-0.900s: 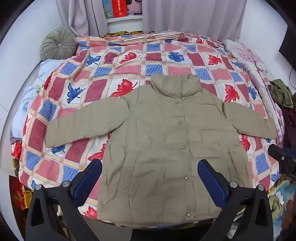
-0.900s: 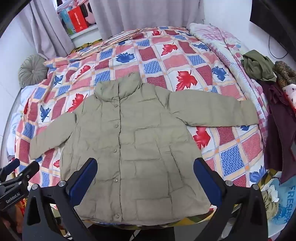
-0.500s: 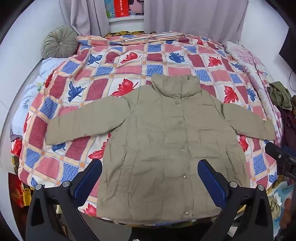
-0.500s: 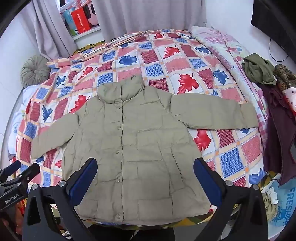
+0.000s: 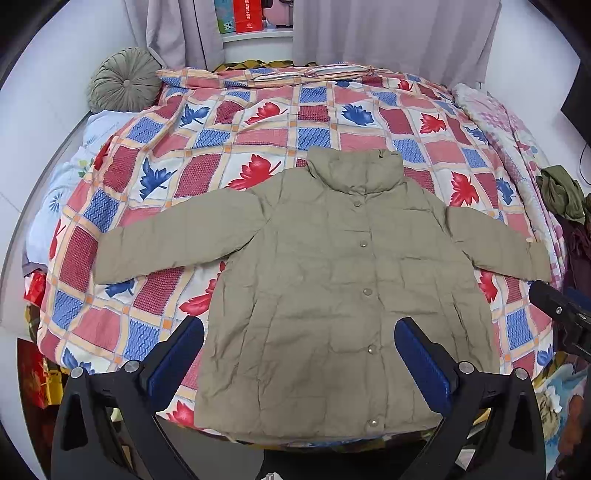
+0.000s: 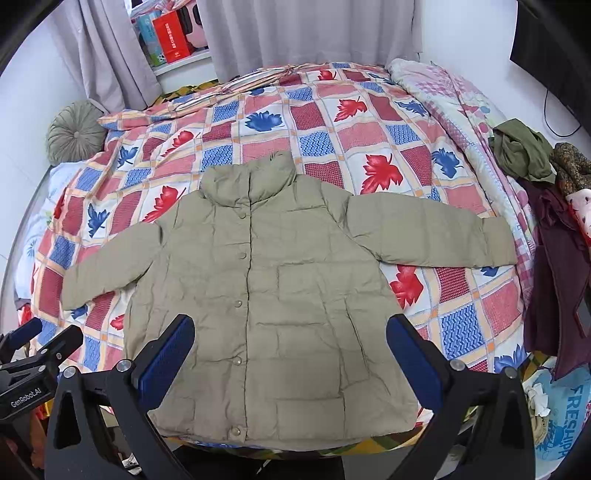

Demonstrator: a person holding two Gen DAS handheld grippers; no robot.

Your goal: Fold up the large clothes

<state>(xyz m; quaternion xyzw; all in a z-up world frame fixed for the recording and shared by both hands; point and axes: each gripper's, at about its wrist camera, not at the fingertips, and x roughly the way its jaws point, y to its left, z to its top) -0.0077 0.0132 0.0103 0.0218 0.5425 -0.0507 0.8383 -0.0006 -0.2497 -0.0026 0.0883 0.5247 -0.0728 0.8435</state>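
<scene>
The padded khaki jacket (image 5: pixel 332 288) lies flat on its back across the near half of the bed, collar (image 5: pixel 354 171) pointing away from me, hem at the near edge; its front is snapped shut down a line of pale snaps (image 5: pixel 364 243), and both sleeves are spread out sideways, the left sleeve (image 5: pixel 177 240) reaching toward the bed's left side and the right sleeve (image 6: pixel 428 236) toward the right; the fabric is creased but nowhere folded over. Under it the quilt (image 5: pixel 236 147) shows a patchwork of red and blue leaves on white, pink and blue squares. My left gripper (image 5: pixel 298 356) hangs above the hem, its jaws spread wide and holding nothing, the blue pads (image 5: pixel 175 358) framing the lower body of the jacket; my right gripper (image 6: pixel 290 356) hangs likewise over the hem, jaws also spread wide and empty. Farther out, a round grey-green cushion (image 5: pixel 123 79) sits at the far left corner of the bed; grey curtains (image 6: pixel 314 33) hang behind; a heap of dark clothes (image 6: pixel 546 206) lies off the bed's right side, an olive garment (image 6: pixel 521 151) on top.
</scene>
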